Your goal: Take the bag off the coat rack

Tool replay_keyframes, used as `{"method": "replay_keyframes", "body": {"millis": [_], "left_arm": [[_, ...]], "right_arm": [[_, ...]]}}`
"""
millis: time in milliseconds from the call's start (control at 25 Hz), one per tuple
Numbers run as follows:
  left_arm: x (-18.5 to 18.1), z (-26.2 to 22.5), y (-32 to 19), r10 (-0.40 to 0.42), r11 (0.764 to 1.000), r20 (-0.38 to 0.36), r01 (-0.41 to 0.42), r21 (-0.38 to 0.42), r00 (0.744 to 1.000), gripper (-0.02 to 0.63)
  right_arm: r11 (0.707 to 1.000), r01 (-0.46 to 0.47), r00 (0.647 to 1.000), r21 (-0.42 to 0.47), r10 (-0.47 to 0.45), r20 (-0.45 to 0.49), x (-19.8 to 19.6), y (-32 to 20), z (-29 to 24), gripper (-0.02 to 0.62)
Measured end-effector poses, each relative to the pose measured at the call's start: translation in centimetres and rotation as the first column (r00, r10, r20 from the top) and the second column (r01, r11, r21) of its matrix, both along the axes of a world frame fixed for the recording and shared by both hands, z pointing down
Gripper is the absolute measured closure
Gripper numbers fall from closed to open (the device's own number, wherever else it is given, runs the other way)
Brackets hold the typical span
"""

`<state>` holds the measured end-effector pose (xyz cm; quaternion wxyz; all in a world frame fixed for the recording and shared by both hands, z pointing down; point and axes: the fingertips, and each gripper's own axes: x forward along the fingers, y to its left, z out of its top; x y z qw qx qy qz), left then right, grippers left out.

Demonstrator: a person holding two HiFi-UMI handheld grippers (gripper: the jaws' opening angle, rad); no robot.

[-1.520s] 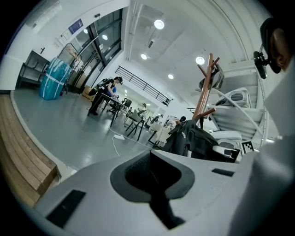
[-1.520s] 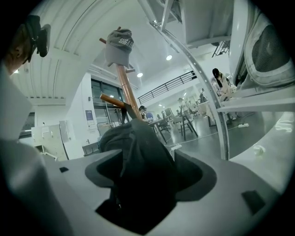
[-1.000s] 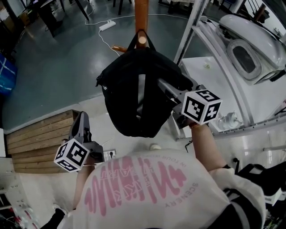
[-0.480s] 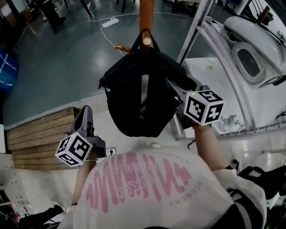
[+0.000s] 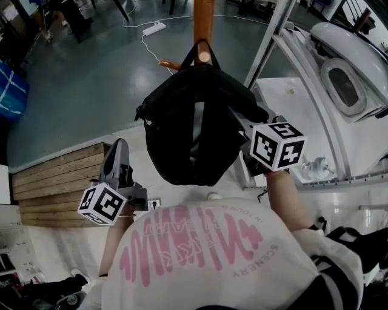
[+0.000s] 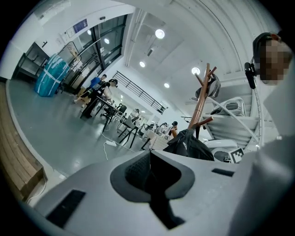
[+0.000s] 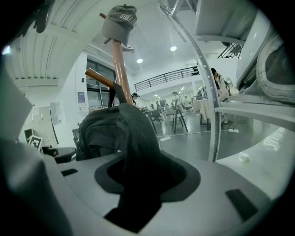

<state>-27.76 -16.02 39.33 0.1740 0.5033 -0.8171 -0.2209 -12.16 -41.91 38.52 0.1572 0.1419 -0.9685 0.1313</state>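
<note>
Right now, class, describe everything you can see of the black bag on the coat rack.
The black bag is soft, dark fabric, rounded and slumped, with a pale stripe down its middle and a zip along one side. It hangs by its top loop from a wooden peg of the coat rack, clear of the floor. The right claw is closing on a fold of its side.

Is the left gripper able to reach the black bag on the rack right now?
Probably yes. The left gripper sits low, to the left of the bag and apart from it, and nothing visible stands between them. Its jaws are shut, though, so they would have to open before grabbing.
</note>
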Motion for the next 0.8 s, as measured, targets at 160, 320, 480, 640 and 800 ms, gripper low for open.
{"method": "replay_keyframes", "body": {"millis": [160,320,480,640,800], "left_arm": [[0.2,0.0,-0.3,0.025,1.0,-0.001,-0.025,0.004,1.0,0.601],[0.4,-0.4,-0.7,0.064,0.997,-0.037,-0.062,0.048,0.997,0.601],[0.7,-1.0,-0.9,0.08,0.994,-0.026,-0.078,0.073,0.996,0.601],[1.0,-1.5,-0.8,0.084,0.993,-0.012,-0.082,0.081,0.996,0.6],[1.1,-1.8,-0.9,0.084,0.994,0.018,-0.085,0.074,0.996,0.597]], "right_arm": [[1.0,-0.012,1.0,0.021,0.013,-0.016,0.0,0.0,0.1,0.435],[0.999,-0.019,0.999,0.031,0.02,-0.027,0.1,0.0,0.2,0.442],[0.999,-0.027,0.999,0.032,0.028,-0.033,0.1,0.2,0.2,0.445],[0.999,-0.03,0.999,0.038,0.031,-0.039,0.2,0.5,0.2,0.448],[0.999,-0.029,0.999,0.041,0.03,-0.044,0.2,0.5,0.2,0.453]]}}
